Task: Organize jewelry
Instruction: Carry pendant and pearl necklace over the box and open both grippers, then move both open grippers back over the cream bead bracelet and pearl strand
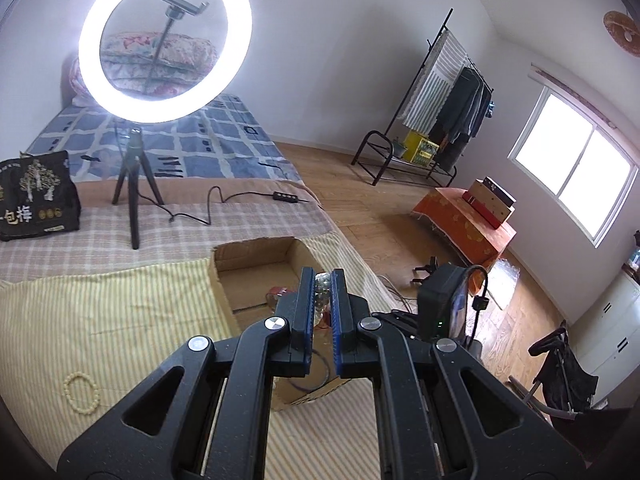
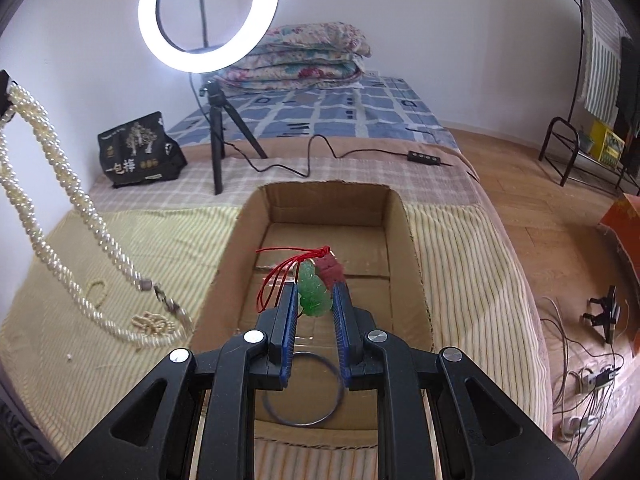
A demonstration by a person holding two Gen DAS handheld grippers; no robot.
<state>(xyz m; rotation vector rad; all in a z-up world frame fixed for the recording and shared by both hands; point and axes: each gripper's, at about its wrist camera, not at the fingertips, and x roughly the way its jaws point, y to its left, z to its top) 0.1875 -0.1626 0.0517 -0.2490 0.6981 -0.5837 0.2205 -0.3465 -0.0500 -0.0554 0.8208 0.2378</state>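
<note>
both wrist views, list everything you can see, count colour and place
cardboard box: 1, brown, open on the striped bedcover
jade pendant: 1, green on red cord, in right gripper over the box
red charm: 1, beside the pendant
bangle: 1, dark thin ring, on box floor
pearl rope necklace: 1, white, hanging at left down to the bedcover
bead bracelet: 1, cream, on bedcover
glass beads: clear string, in left gripper
ring light: 1, white, on black tripod
snack bag: 1, black
folded quilts: floral stack
clothes rack: 1, black
left gripper: black, blue pads
right gripper: black, blue pads
</note>
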